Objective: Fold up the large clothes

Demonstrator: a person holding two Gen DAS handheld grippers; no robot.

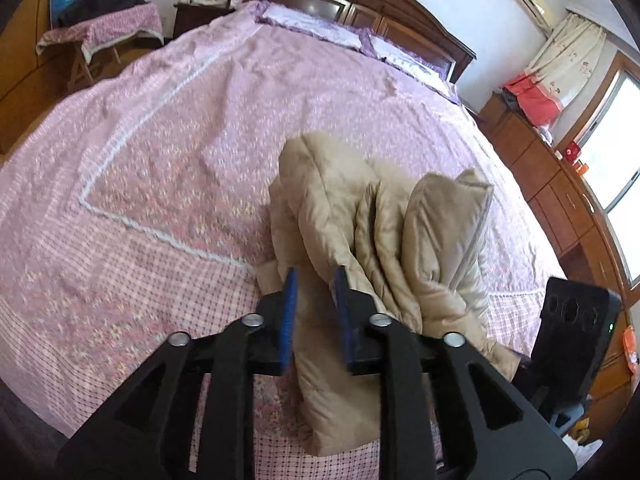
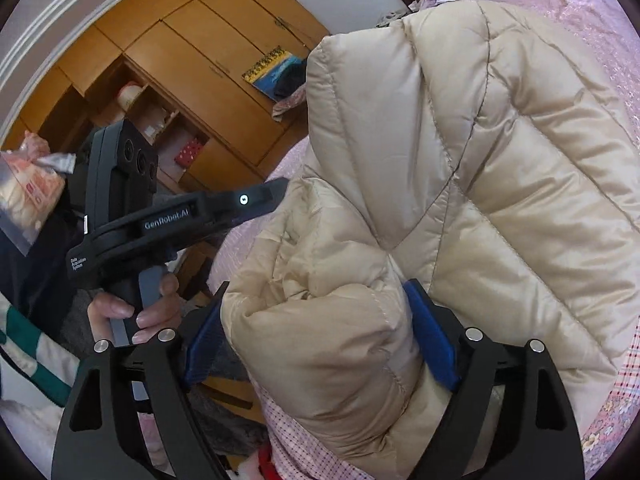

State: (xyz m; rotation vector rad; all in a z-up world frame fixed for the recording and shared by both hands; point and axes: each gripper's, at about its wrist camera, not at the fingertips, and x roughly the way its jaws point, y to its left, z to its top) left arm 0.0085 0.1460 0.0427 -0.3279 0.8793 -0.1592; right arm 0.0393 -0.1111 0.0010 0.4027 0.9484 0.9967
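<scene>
Jacket: a padded beige jacket [image 1: 360, 216] is seen bunched on the pink bed [image 1: 160, 140].
Left gripper [image 1: 314, 312]: fingers slightly parted, fabric between, apparently unpinched.
Right gripper [image 2: 320, 344]: fingers spread wide around a puffy fold.
Risk: the fold may be lost if the slippery padding springs open.

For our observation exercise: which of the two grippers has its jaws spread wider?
The right gripper: its blue pads stand far apart, either side of a thick fold of the beige jacket. The left gripper shows only a narrow gap.
</scene>
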